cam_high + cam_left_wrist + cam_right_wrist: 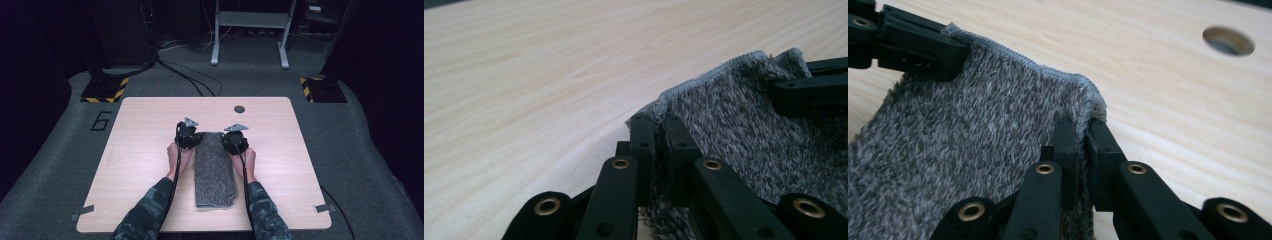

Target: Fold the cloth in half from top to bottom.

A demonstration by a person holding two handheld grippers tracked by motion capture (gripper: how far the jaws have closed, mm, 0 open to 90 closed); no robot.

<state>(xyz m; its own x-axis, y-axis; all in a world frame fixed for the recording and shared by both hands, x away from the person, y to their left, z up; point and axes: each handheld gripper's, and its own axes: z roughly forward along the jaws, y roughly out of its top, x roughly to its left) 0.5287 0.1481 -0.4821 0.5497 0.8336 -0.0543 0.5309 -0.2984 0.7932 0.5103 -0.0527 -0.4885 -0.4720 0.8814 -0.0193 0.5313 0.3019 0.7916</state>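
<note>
A: Status check. Grey towel lies folded in a long strip down the middle of the counter, running near to far.

B: Both tongs are on its far end. Left tongs are clamped on the far-left corner, right tongs on the far-right corner.

A: Confirmed in the gripper views?

B: Yes. In the left gripper view the left tongs have their jaws pressed together with the towel hem pinched between them. Same on the right: right tongs closed on the towel corner, hem curling over the tips.

A: Risks from here?

B: Main one is the bite depth. Both grips look shallow, just the hem at the jaw tips. Fuzzy pile, so a quick lift could slip a corner out.

A: And if one slips?

B: Towel hangs from one corner and the fold unravels. Also can't tell if each grip has caught every layer or only the top one. Top only, and the strip peels open when lifted.

A: Anything else?

B: Uneven pull. One hand leading the other would skew the strip and the next fold lands crooked. The hole in the counter is well beyond the towel, so no snag there.
</note>
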